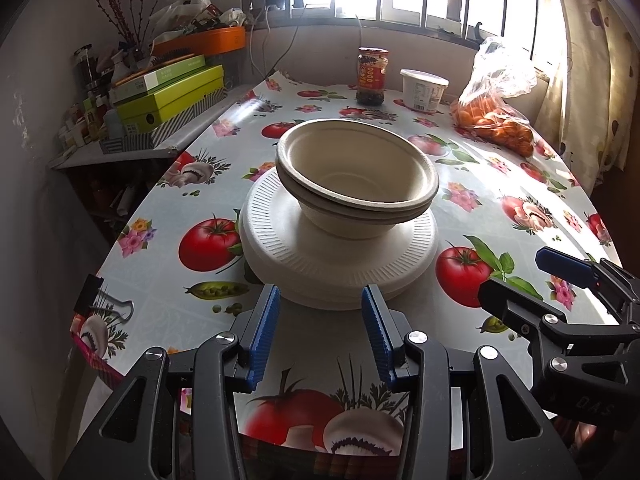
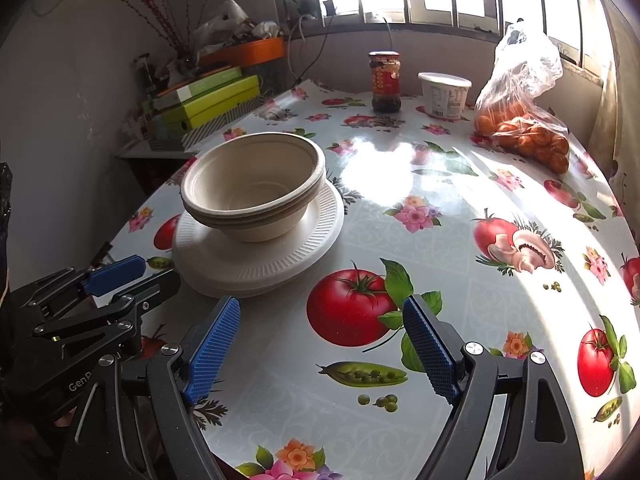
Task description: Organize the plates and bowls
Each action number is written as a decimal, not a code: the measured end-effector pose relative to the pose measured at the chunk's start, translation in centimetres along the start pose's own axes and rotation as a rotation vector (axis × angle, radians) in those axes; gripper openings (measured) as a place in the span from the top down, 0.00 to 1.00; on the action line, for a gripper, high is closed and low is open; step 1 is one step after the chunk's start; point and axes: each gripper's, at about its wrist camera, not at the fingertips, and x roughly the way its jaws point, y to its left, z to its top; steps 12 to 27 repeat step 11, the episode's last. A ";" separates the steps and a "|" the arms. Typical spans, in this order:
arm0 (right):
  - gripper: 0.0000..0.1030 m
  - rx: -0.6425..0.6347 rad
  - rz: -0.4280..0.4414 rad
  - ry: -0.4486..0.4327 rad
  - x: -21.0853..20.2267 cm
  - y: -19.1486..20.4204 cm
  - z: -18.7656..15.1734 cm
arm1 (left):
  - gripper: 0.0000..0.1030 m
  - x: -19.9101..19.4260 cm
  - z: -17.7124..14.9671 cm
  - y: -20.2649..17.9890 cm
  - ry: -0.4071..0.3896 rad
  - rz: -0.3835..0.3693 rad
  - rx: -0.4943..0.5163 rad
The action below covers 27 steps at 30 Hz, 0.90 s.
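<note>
A stack of beige paper bowls (image 1: 356, 178) sits nested on a stack of white foam plates (image 1: 340, 256) on the table with the tomato-print cloth (image 1: 460, 208). My left gripper (image 1: 320, 300) is open and empty, its fingertips just short of the plates' near rim. My right gripper (image 2: 320, 312) is open and empty above the cloth, to the right of the bowls (image 2: 254, 188) and plates (image 2: 260, 256). Each gripper shows in the other's view: the right one (image 1: 532, 276) at the right edge, the left one (image 2: 136, 276) at the left edge.
At the table's far side stand a sauce jar (image 1: 372, 76), a white tub (image 1: 423, 90) and a plastic bag of oranges (image 1: 496, 120). A side shelf on the left holds green boxes (image 1: 168, 96) and clutter. A binder clip (image 1: 104, 304) grips the cloth's left edge.
</note>
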 end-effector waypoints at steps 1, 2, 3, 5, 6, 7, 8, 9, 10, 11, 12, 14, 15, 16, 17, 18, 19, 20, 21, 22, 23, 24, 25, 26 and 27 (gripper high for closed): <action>0.18 0.001 0.000 0.001 0.0 -0.1 0.0 | 0.57 0.0 0.0 0.0 0.001 0.000 -0.001; 0.18 0.001 0.000 0.001 0.1 -0.1 0.1 | 0.57 0.0 0.0 0.0 0.002 -0.001 -0.001; 0.18 0.002 -0.001 0.002 0.1 -0.1 0.1 | 0.57 0.1 0.0 0.0 0.002 -0.002 -0.002; 0.18 0.002 -0.001 0.002 0.1 -0.2 0.1 | 0.57 0.1 0.1 0.0 0.002 0.002 -0.003; 0.18 0.002 -0.001 0.002 0.1 -0.2 0.1 | 0.57 0.2 0.1 0.0 0.003 0.001 -0.004; 0.18 0.002 -0.001 0.002 0.1 -0.2 0.1 | 0.57 0.3 0.1 0.1 0.006 -0.001 -0.004; 0.18 0.002 -0.002 0.002 0.1 -0.2 0.1 | 0.57 0.3 0.1 0.1 0.011 -0.007 -0.004; 0.18 0.003 -0.002 0.003 0.1 -0.3 0.1 | 0.57 0.4 0.1 0.2 0.016 -0.010 -0.005; 0.18 0.004 -0.002 0.003 0.2 -0.3 0.2 | 0.57 0.5 0.2 0.2 0.023 -0.009 -0.008; 0.18 0.006 -0.004 0.002 0.2 -0.4 0.3 | 0.57 0.6 0.2 0.3 0.028 -0.011 -0.009; 0.18 0.006 -0.004 0.002 0.2 -0.4 0.3 | 0.57 0.6 0.2 0.3 0.028 -0.011 -0.009; 0.18 0.006 -0.004 0.002 0.2 -0.4 0.3 | 0.57 0.6 0.2 0.3 0.028 -0.011 -0.009; 0.18 0.006 -0.004 0.002 0.2 -0.4 0.3 | 0.57 0.6 0.2 0.3 0.028 -0.011 -0.009; 0.18 0.006 -0.004 0.002 0.2 -0.4 0.3 | 0.57 0.6 0.2 0.3 0.028 -0.011 -0.009; 0.18 0.006 -0.004 0.002 0.2 -0.4 0.3 | 0.57 0.6 0.2 0.3 0.028 -0.011 -0.009; 0.18 0.006 -0.004 0.002 0.2 -0.4 0.3 | 0.57 0.6 0.2 0.3 0.028 -0.011 -0.009; 0.18 0.006 -0.004 0.002 0.2 -0.4 0.3 | 0.57 0.6 0.2 0.3 0.028 -0.011 -0.009; 0.18 0.006 -0.004 0.002 0.2 -0.4 0.3 | 0.57 0.6 0.2 0.3 0.028 -0.011 -0.009; 0.18 0.006 -0.004 0.002 0.2 -0.4 0.3 | 0.57 0.6 0.2 0.3 0.028 -0.011 -0.009; 0.18 0.006 -0.004 0.002 0.2 -0.4 0.3 | 0.57 0.6 0.2 0.3 0.028 -0.011 -0.009; 0.18 0.006 -0.004 0.002 0.2 -0.4 0.3 | 0.57 0.6 0.2 0.3 0.028 -0.011 -0.009; 0.18 0.006 -0.004 0.002 0.2 -0.4 0.3 | 0.57 0.6 0.2 0.3 0.028 -0.011 -0.009; 0.18 0.006 -0.004 0.002 0.2 -0.4 0.3 | 0.57 0.6 0.2 0.3 0.028 -0.011 -0.009; 0.18 0.006 -0.004 0.002 0.2 -0.4 0.3 | 0.57 0.6 0.2 0.3 0.028 -0.011 -0.009; 0.18 0.006 -0.004 0.002 0.2 -0.4 0.3 | 0.57 0.6 0.2 0.3 0.028 -0.011 -0.009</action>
